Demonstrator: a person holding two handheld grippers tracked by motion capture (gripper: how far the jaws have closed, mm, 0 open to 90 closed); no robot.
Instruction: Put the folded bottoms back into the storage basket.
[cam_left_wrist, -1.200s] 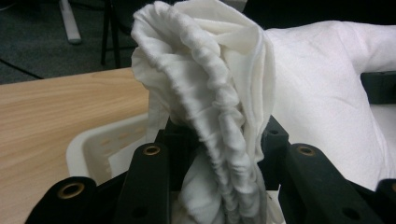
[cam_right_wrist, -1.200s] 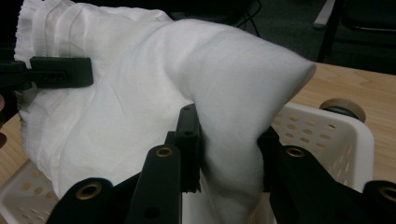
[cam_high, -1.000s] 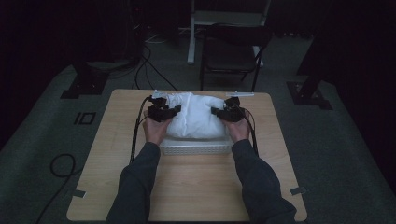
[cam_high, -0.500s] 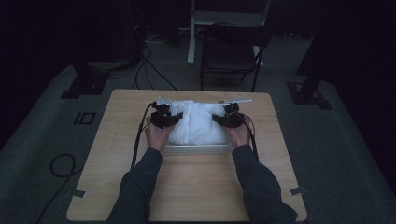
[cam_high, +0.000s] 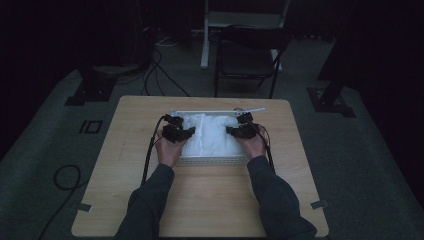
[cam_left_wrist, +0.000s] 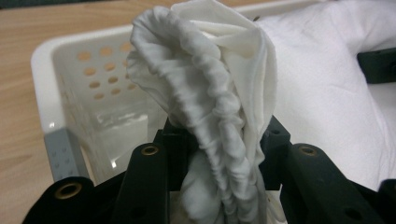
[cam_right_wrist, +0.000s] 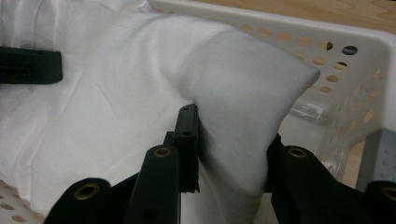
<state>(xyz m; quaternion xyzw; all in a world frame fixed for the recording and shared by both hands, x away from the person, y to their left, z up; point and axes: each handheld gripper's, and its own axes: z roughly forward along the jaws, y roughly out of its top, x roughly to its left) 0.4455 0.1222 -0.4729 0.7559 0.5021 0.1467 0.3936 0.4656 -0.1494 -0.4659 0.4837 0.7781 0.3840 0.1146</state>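
A white cloth (cam_high: 212, 134) lies bundled in a white perforated basket (cam_high: 210, 161) on the wooden table. My left gripper (cam_high: 187, 133) sits at the cloth's left side, shut on a gathered, ruffled fold of the cloth (cam_left_wrist: 219, 116). My right gripper (cam_high: 231, 131) is at the cloth's right side, shut on a smooth puffed corner of the cloth (cam_right_wrist: 243, 121). In the left gripper view the basket (cam_left_wrist: 70, 88) wall stands to the left of the fold. In the right gripper view the basket (cam_right_wrist: 355, 84) wall curves round the right. The other gripper's black jaw shows far off in each gripper view.
The wooden table (cam_high: 200, 210) has open surface in front of the basket and at both sides. A dark folding chair (cam_high: 247, 55) stands behind the table. Cables (cam_high: 150, 150) trail from the left gripper over the table, and more lie on the floor at the left.
Both grippers have moved toward me and downward with the cloth. The cloth bundle has sunk lower into the basket, and the basket's far rim now shows.
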